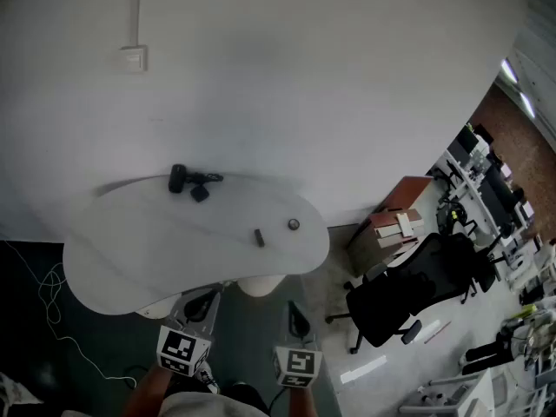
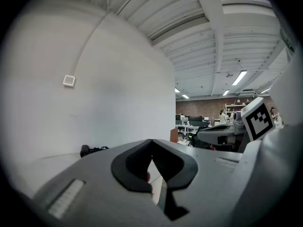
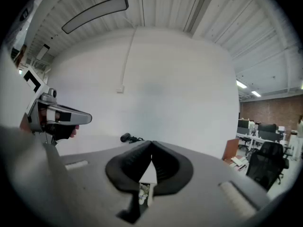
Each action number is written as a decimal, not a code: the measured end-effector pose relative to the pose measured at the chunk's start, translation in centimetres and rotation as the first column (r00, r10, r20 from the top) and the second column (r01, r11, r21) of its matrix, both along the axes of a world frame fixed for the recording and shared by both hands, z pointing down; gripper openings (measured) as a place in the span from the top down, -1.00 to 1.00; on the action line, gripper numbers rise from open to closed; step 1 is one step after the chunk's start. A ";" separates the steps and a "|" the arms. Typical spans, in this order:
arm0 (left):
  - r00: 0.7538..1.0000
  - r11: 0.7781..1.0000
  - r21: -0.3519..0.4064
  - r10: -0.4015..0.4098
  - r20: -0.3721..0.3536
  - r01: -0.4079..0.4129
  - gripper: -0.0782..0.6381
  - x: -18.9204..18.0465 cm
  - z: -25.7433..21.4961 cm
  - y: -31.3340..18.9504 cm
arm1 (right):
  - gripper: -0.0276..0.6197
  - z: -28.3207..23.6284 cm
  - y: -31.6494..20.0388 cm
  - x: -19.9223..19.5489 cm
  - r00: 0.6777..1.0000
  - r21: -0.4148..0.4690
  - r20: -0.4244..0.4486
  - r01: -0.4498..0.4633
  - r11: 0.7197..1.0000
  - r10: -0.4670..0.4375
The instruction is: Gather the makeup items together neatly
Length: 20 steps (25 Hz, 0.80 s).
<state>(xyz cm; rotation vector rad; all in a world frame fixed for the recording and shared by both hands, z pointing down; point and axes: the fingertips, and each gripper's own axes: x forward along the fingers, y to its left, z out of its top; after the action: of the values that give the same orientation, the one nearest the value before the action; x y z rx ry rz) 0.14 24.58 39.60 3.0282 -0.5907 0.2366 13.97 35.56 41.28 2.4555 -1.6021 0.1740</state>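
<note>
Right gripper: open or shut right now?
Shut. In the right gripper view, the right gripper has its jaws meeting at the tips, with nothing clamped between them.

Grey hand-held grippers (image 2: 151, 144) (image 3: 151, 148), black pads (image 2: 135, 167), marker cubes (image 1: 182, 351)

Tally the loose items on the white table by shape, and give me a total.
Dark cylinder: 1
Thin dark tangled piece: 1
Small dark block: 1
Short dark stick: 1
Small round piece: 1
Total: 5 (all too small to identify further)
</note>
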 end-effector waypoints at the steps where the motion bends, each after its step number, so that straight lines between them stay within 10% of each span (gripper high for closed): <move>1: 1.000 1.000 -0.001 0.001 0.001 -0.001 0.75 -0.1 0.1 -0.2 | 0.91 0.1 -0.2 -0.1 1.000 0.001 0.007 -0.001 1.000 0.001; 20: 1.000 0.998 -0.062 0.012 0.022 -0.011 0.75 2.2 3.5 -4.4 | 0.91 4.2 -3.9 1.8 0.998 -0.084 0.062 -0.014 0.996 0.019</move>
<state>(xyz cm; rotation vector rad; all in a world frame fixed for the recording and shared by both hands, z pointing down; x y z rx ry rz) 2.38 20.15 43.05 2.9743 -0.5567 0.2848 15.74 31.67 45.46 2.4225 -1.5662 0.3170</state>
